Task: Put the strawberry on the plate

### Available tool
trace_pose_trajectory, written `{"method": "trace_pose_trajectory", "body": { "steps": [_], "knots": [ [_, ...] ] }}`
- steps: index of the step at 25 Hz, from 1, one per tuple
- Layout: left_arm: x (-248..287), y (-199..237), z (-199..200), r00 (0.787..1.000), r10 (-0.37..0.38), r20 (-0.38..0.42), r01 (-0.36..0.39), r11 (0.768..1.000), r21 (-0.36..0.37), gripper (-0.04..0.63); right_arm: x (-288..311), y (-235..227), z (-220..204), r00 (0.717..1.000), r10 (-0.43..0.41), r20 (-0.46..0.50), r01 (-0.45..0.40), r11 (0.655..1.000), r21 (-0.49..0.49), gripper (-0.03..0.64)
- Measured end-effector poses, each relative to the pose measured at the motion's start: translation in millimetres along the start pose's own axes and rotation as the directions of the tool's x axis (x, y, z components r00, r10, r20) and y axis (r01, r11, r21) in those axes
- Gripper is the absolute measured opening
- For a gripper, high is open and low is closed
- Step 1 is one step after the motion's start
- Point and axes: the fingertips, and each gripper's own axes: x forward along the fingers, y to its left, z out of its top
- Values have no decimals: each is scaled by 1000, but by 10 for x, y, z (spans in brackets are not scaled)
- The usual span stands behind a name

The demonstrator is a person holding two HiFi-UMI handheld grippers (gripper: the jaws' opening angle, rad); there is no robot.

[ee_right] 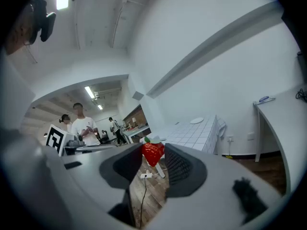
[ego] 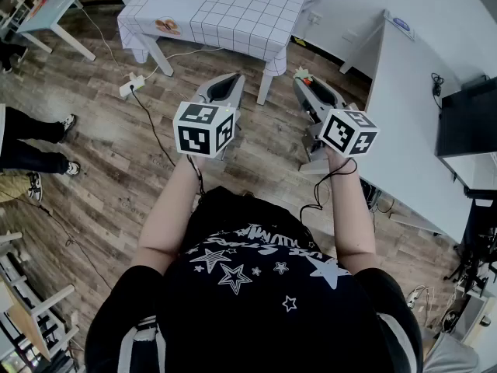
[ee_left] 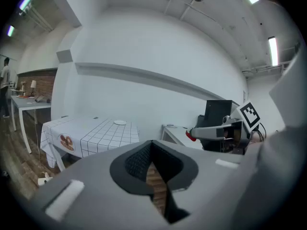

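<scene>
The person stands on the wooden floor [ego: 116, 185], short of the bench [ego: 225, 14] with the white checked cloth, holding both grippers out toward it. The right gripper [ee_right: 153, 150] pinches the strawberry [ee_right: 153, 153] between the tips of its fingers [ee_right: 180, 164], green leaves up. The fruit hangs in the air on the near side of the bench, off its front right corner and well apart from the plate [ee_left: 120, 122]. That small white plate lies flat near the far edge of the bench top. The left gripper [ee_left: 152, 145] hovers before the middle of the bench's near edge, its fingers pressed together at the tips. A white power strip [ego: 130, 86] lies on the floor by the bench's near left leg.
</scene>
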Motion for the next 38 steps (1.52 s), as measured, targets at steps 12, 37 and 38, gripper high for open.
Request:
{"method": "trace_pose_trajectory", "body": {
  "steps": [12, 37, 38],
  "knots": [
    [-11, -79, 24, 1000, -2, 13, 2, 1000, 13, 8, -25, 19, -26, 1000, 0, -14, 0, 1000, -7, 156],
    [-78, 48, -58, 999, 48, 14, -48, 999, 1, 9, 96, 73, -173, 997, 51, -52, -51, 999, -5, 156],
    [-40, 93, -66, 999, 49, 12, -49, 999, -5, 9, 127, 58, -182, 997, 48, -56, -49, 999, -4, 156]
  ]
}}
